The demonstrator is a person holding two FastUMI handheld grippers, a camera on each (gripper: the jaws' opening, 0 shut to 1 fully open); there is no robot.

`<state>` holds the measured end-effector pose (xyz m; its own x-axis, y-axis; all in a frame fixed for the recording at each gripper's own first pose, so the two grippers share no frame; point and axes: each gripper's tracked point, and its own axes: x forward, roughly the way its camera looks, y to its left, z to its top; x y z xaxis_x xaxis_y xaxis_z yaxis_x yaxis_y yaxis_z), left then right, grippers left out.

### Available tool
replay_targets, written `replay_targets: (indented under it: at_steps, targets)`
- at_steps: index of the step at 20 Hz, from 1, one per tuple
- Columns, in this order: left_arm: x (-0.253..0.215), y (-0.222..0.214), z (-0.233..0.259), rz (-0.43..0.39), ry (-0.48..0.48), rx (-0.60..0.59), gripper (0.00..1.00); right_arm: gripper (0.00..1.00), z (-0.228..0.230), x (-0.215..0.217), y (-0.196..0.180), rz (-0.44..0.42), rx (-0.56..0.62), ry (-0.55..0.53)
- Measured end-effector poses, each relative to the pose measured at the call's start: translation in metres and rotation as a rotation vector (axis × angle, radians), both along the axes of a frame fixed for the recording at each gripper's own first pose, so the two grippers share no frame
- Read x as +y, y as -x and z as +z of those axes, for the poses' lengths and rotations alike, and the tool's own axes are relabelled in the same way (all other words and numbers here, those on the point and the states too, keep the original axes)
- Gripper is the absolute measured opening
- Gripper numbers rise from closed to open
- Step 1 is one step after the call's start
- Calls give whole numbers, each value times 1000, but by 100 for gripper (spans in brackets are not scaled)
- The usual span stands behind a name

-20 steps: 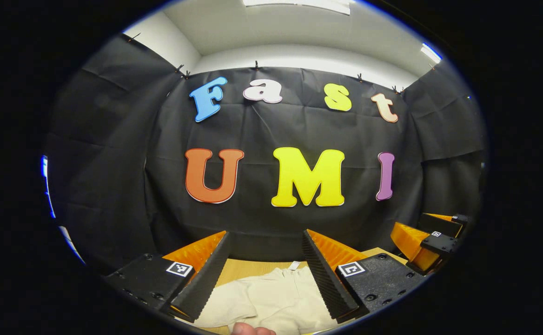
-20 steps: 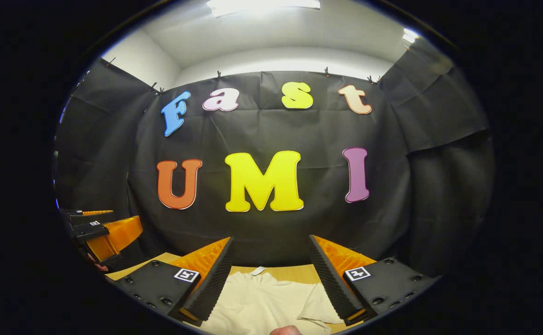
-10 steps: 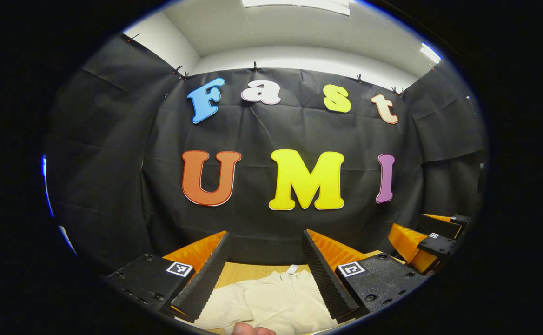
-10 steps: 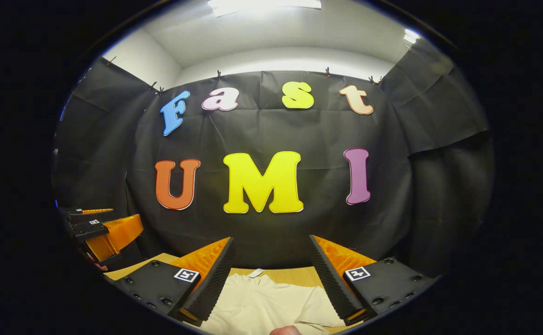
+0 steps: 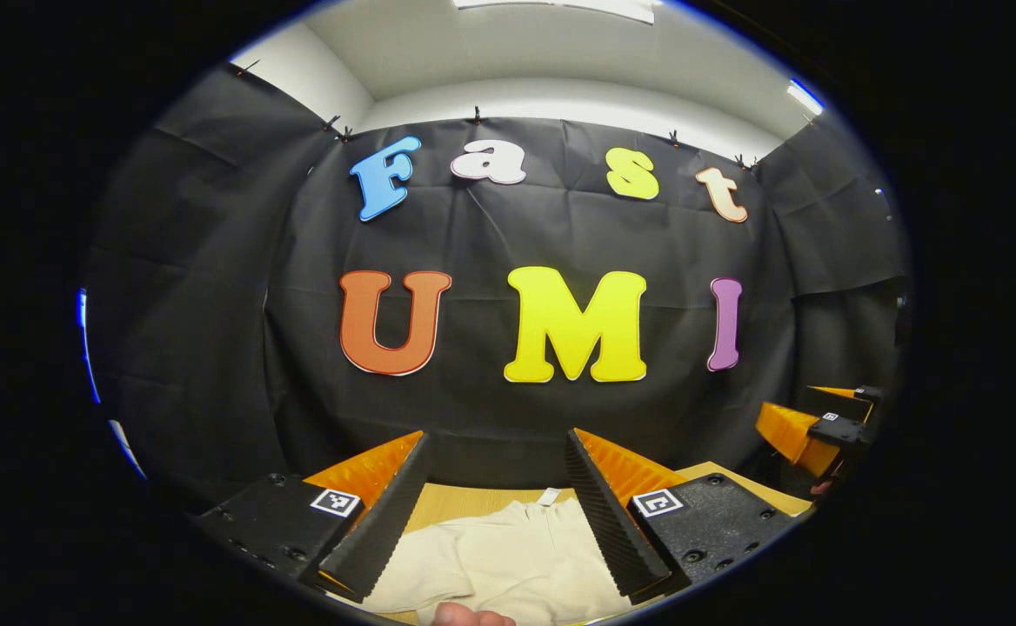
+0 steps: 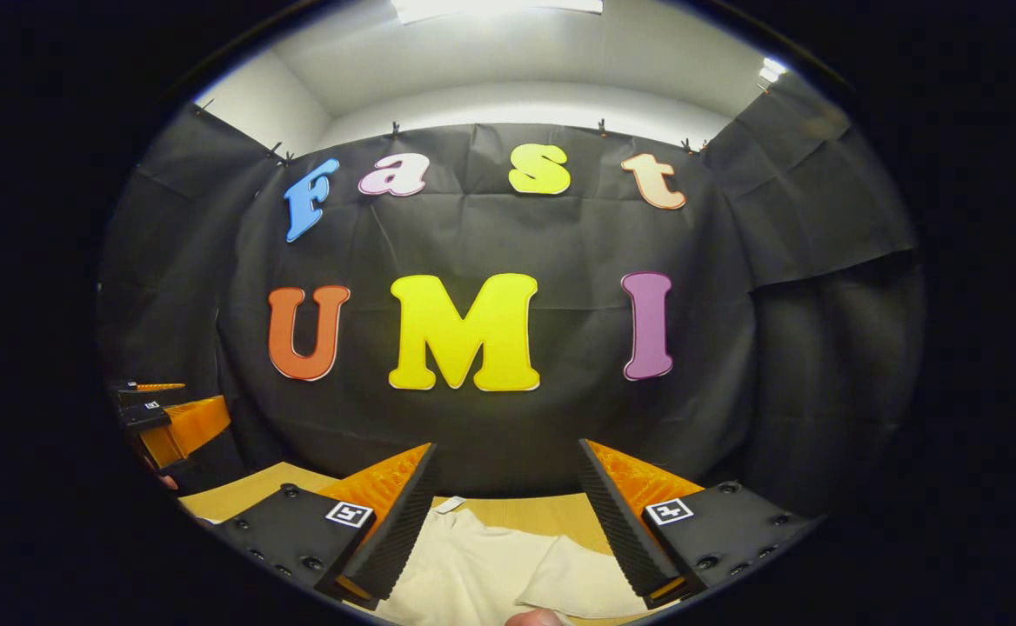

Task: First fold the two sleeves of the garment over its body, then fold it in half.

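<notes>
The cream fabric garment (image 5: 508, 556) lies flat on the pale wooden worktop (image 6: 551, 511) at each frame's bottom centre, collar pointing away, directly below and between both wide-open, empty claws, left claw (image 5: 497, 452) and right claw (image 6: 508, 459).

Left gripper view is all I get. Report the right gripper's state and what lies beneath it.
Observer: In the right gripper view, the right gripper stands open, holding nothing.
Operator: Describe the cloth under it.
Observer: The garment lies on the table; a sleeve-like flap lies toward the right finger.
Operator: Place my gripper from there.
Observer: The left gripper sits at the far left, raised above the table.
</notes>
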<state>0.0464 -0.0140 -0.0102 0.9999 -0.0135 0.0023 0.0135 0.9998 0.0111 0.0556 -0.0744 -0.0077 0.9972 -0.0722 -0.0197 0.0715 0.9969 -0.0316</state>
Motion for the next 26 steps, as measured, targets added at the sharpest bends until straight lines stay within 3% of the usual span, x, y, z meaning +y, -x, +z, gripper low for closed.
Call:
replay_targets:
  at_steps: [8, 16, 21, 26]
  targets:
    - [-38, -11, -14, -46, -12, 32, 97, 97, -23, -77, 11, -40, 64, 10]
    - [-73, -16, -19, -87, -34, 39, 97, 96, -62, -180, 47, -154, 182, 51]
    - [-93, -20, -19, -126, -41, 40, 97, 97, -116, -243, 77, -223, 335, 82]
    - [-95, -22, -30, -120, -41, 77, 97, 98, -183, -284, 112, -265, 516, 44]
